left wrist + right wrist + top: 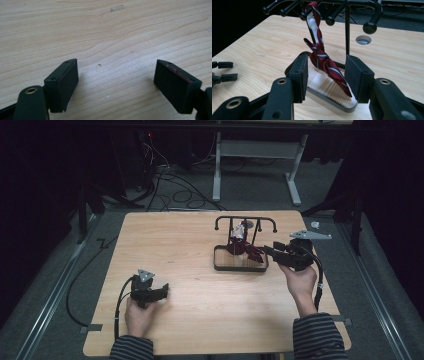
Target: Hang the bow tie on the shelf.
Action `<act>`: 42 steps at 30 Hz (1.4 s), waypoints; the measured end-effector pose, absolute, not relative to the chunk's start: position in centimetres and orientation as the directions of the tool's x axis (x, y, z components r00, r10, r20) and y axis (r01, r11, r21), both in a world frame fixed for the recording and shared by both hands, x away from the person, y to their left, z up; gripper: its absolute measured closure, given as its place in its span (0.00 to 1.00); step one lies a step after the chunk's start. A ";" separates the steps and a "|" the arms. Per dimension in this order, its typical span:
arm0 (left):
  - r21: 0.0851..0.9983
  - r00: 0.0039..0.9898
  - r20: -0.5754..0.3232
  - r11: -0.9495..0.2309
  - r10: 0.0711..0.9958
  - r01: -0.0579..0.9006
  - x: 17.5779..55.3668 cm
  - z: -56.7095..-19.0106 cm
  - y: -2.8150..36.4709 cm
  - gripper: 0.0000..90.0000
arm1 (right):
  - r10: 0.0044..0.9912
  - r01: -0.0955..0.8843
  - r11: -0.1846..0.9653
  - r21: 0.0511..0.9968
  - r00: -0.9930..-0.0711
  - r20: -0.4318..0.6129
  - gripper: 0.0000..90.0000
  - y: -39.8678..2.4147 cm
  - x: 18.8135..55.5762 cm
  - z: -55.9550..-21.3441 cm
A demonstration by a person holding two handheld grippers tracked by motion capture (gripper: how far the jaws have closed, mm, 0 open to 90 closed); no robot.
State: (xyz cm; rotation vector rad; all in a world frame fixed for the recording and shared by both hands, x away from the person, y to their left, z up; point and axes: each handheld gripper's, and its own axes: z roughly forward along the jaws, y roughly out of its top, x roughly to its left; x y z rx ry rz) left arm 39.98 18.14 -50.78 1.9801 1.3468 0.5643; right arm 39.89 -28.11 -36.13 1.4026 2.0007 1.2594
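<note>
While the red striped tie (322, 58) hangs twisted from a prong of the black rack (245, 222) at the far right of the desk (200, 285), we should bring the right tongs (325, 75) in squarely so both pads meet the cloth low down, clear of the rack's tray rim. They stand spread, straddling the tie without pinching it, held level and pointing at the rack. Our left tongs (115, 77) rest spread and empty, low over the near left of the desk.

Between the black right gripper's (325, 77) fingers (299, 75), a dark-red necktie (324, 61) with white-and-navy stripes, black stand (348, 32), pale wood table (262, 45).
</note>
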 end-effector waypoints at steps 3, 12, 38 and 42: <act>0.730 0.374 -0.017 -0.244 0.927 0.638 40.0 -50.8 18.1 0.22 | 0.891 0.543 0.093 0.835 -0.420 0.174 0.62 -28.2 39.7 -36.3; 0.730 0.374 -0.017 -0.244 0.927 0.638 40.0 -50.8 18.1 0.22 | 0.891 0.544 0.089 0.834 -0.419 0.178 0.62 -28.4 39.2 -36.6; 0.730 0.374 -0.017 -0.245 0.927 0.638 40.0 -50.8 18.1 0.22 | 0.896 0.555 0.070 0.829 -0.401 0.193 0.62 -29.1 37.2 -38.1; 0.730 0.374 -0.017 -0.244 0.927 0.638 40.0 -50.8 18.1 0.22 | 0.896 0.562 0.067 0.824 -0.397 0.197 0.62 -29.1 36.8 -38.5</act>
